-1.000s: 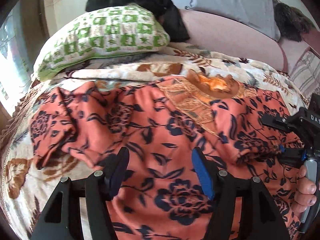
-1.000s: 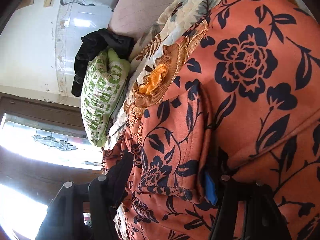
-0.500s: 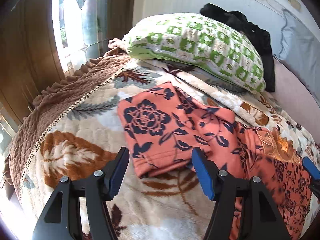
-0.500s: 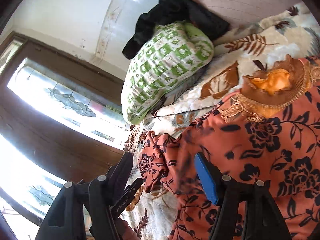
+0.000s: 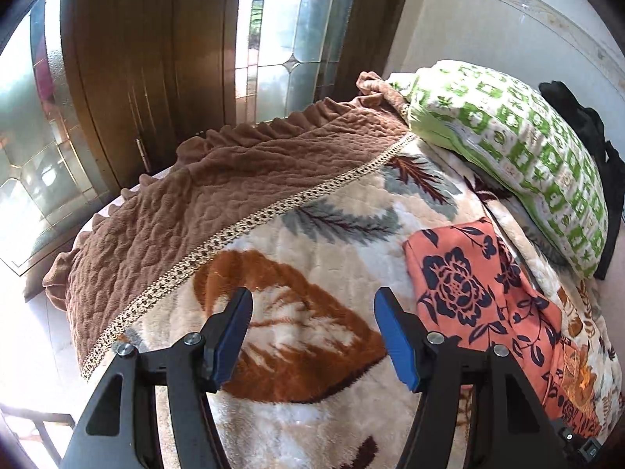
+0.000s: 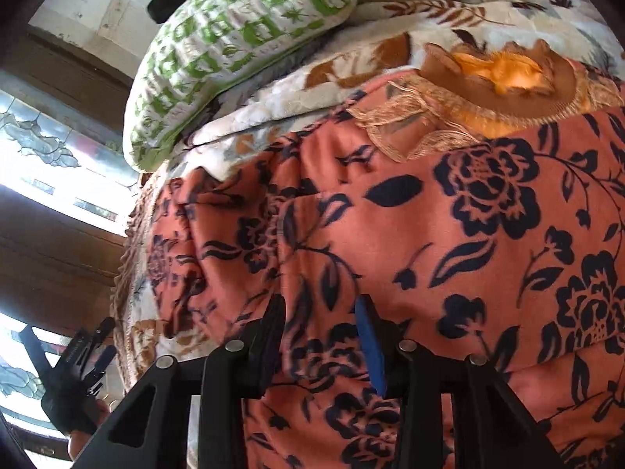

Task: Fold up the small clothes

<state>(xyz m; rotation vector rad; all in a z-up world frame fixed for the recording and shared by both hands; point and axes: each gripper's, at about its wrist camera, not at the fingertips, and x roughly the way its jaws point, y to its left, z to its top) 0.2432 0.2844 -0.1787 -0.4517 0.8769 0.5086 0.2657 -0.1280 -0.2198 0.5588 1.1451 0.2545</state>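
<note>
At the far left of the left wrist view, a dark wooden door with leaded glass panes is seen behind the bed. A brown quilted border with a frilled edge is laid across the near corner, and next to it the cream blanket with leaf patterns is spread. The left gripper is held above this blanket with its jaws wide apart, and nothing is gripped between them. To its right the orange floral garment is laid flat on the blanket, just below the green-and-white pillow. A black cloth is bunched behind the pillow.

In the right wrist view, the left gripper is glimpsed at the lower left edge, gripped by a hand. The pillow is seen at the upper left. The garment fills most of the frame, with its embroidered neckline at the top right. The right gripper is lowered over the fabric; its jaws have just been closing and are now narrow, with the cloth lying between them, though a firm pinch cannot be told.
</note>
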